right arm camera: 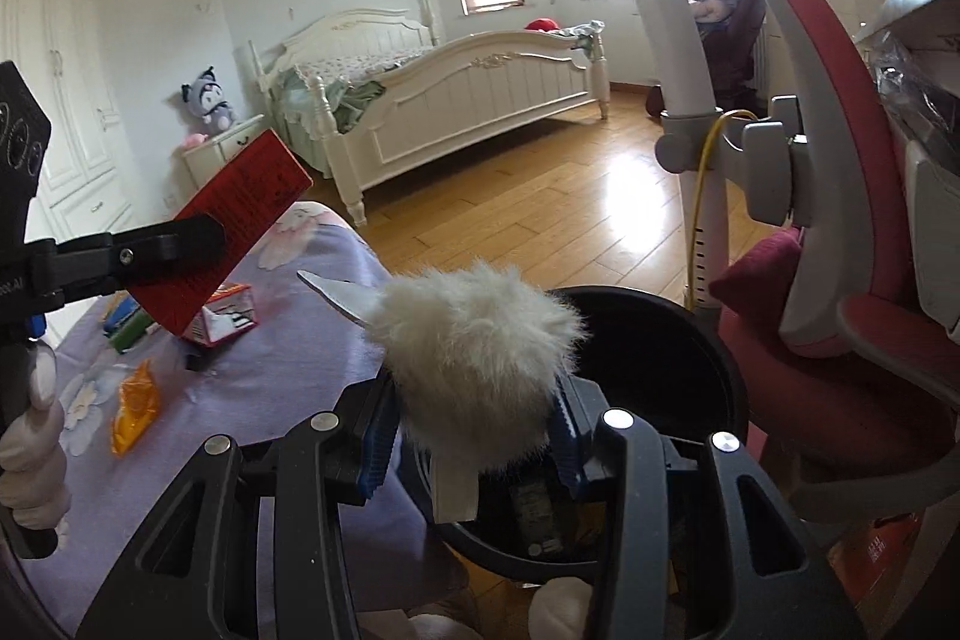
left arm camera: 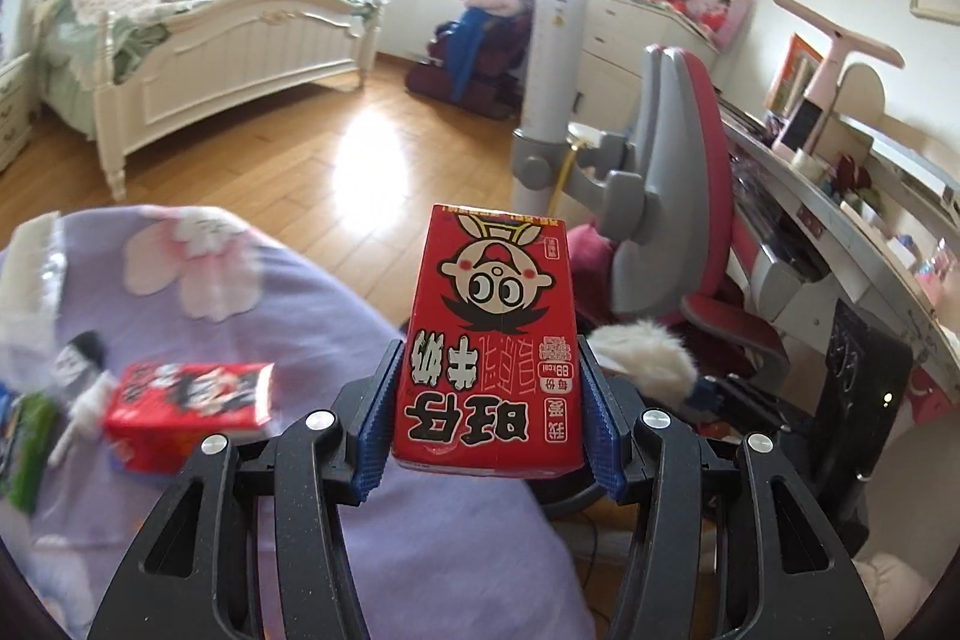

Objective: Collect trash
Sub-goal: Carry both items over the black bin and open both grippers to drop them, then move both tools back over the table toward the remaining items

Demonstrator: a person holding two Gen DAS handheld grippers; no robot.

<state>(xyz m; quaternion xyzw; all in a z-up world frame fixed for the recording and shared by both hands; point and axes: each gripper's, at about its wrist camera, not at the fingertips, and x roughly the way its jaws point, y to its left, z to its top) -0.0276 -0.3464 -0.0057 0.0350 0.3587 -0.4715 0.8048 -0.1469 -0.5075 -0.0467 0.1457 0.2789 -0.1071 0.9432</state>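
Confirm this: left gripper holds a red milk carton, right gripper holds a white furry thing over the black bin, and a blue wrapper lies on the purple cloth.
One error: the wrapper on the purple cloth is orange, as the right wrist view shows. The rest stands: the left gripper holds the red carton, and the right gripper holds the furry thing over the black bin.

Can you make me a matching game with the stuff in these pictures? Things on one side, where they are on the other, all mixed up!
Things:
1. red milk carton
2. white fluffy thing
3. orange wrapper
4. black bin

Where:
A. lying on the purple blanket
B. squeezed in the right gripper
C. on the floor, under the right gripper
D. squeezed in the left gripper

Pairs: 1-D, 2-B, 3-A, 4-C
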